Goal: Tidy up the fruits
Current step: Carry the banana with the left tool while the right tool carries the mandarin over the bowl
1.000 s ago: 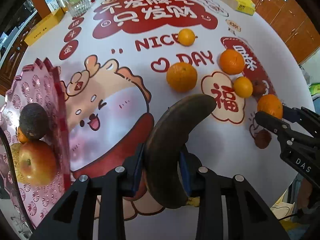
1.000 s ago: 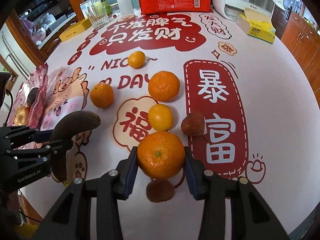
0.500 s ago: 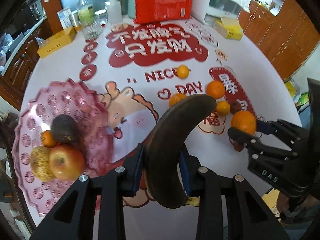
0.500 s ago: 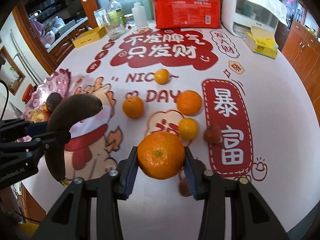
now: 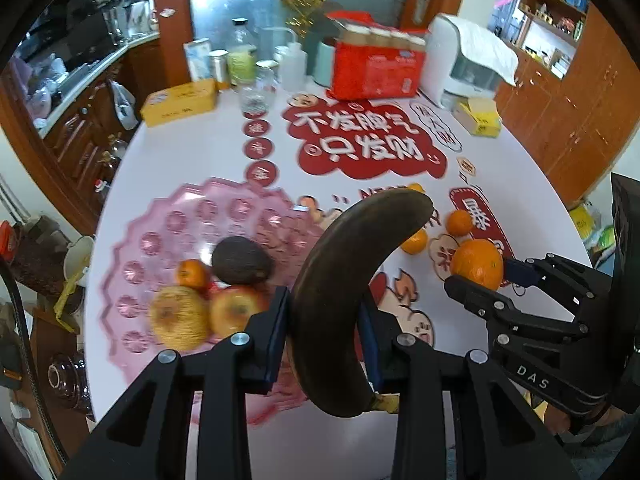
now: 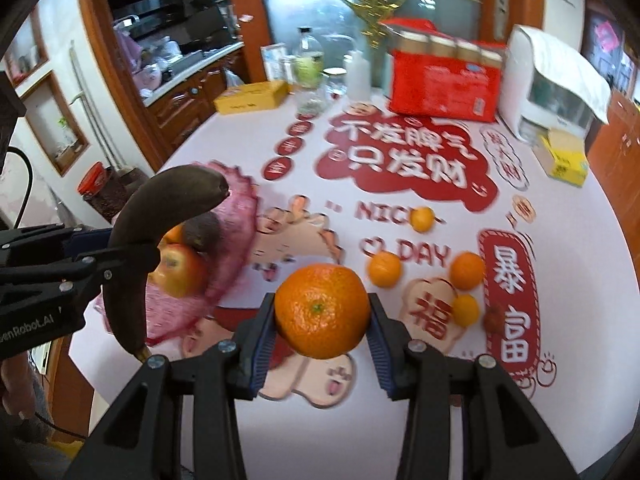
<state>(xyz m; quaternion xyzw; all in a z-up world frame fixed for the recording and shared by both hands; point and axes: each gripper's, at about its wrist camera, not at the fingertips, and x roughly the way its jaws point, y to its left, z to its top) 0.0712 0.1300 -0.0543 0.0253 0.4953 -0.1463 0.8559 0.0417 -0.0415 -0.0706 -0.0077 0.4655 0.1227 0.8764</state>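
**Desk:** What is shown at the table?

**Caption:** A blackened banana (image 5: 352, 280) is clamped mid-length between the pads of the left gripper (image 5: 324, 344), its tip raised above a pink scalloped tray (image 5: 160, 216). A large orange (image 6: 322, 312) is pinched between the pads of the right gripper (image 6: 320, 336), clear of the printed tablecloth (image 6: 280, 152). Both fruits are carried in the air, near the tray's right edge.

**Desk:** And the tray?

**Caption:** An avocado (image 5: 242, 260), a small orange (image 5: 192, 274), an apple (image 5: 236, 310) and a rough yellow fruit (image 5: 180, 318), possibly a pear though the blur leaves that unsettled, are already clustered in it. Three smaller oranges (image 6: 384, 269) and one reddish fruit (image 6: 494, 316) are left on the cloth.

**Desk:** What could go wrong?

**Caption:** The banana looks soft and overripe; it could be bruised or split by the pads, or swung round in the grip if tilted sharply, since it is held at one point only. The orange could be rolled off the tray if released onto the heap rather than a bare patch. With both grippers converging on the same tray, a knock between them, or against the piled fruit, is judged the likeliest mishap.
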